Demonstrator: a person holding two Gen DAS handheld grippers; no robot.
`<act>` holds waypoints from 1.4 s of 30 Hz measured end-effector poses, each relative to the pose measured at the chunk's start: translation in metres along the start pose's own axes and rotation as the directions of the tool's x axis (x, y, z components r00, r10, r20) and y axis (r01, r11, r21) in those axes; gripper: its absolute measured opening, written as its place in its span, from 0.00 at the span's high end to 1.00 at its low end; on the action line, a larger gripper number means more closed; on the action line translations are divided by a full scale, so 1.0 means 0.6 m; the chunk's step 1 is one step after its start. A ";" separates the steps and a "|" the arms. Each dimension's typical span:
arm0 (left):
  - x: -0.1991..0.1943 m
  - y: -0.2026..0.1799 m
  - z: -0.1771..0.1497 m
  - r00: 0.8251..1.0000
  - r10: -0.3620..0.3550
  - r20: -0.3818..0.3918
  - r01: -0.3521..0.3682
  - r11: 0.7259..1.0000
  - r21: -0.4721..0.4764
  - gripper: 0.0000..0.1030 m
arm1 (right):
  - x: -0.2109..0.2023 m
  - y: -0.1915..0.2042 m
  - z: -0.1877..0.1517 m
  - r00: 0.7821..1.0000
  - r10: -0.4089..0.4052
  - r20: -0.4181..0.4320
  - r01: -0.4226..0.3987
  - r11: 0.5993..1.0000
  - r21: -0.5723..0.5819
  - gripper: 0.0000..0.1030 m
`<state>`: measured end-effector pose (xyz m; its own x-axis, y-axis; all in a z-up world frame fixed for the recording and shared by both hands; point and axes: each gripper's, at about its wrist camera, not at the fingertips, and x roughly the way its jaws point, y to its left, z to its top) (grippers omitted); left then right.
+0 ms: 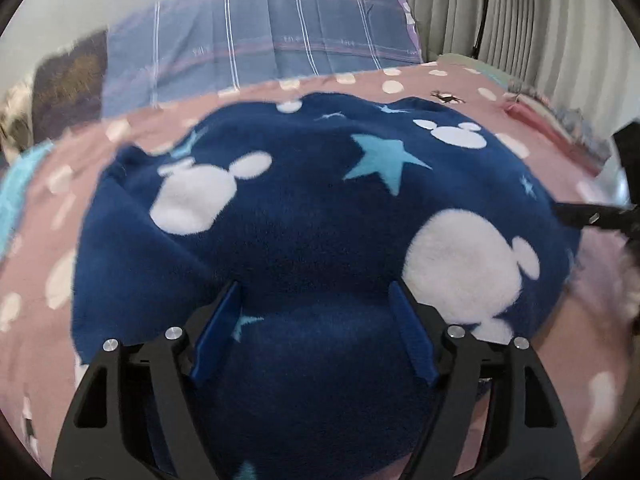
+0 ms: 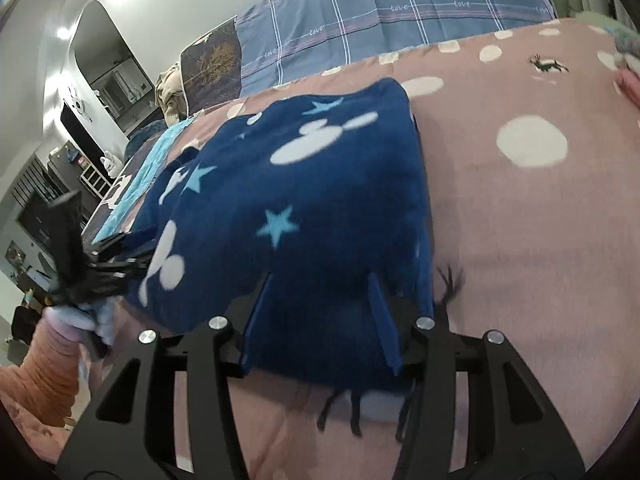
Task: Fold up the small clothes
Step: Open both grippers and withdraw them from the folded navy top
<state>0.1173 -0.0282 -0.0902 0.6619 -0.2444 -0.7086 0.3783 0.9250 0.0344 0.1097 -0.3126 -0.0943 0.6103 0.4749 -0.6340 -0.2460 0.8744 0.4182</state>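
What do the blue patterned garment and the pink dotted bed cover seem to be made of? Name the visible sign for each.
Blue garment: probably fleece, matte; its surface is fuzzy and the white shapes have soft, furry edges.
Pink bed cover: likely a smooth woven cotton-type fabric, matte; it lies flat with fine creases and no pile.

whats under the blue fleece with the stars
The blue fleece lies on the pink polka-dot bedspread, which shows all around it. The bedspread directly beneath is covered, so anything there cannot be seen. Both grippers, left gripper and right gripper, hover open over it.
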 end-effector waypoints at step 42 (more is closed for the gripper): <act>0.067 -0.322 0.125 0.968 -0.209 -0.140 0.214 0.977 0.023 0.83 | 0.144 -0.178 0.184 0.970 0.224 -0.099 -0.228 0.973 -0.032 0.68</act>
<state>0.1193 -0.2387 -0.0721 0.4712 -0.3888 -0.7917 0.5257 0.8446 -0.1019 0.2718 -0.3758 -0.1220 0.4621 0.6659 -0.5856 -0.4023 0.7459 0.5308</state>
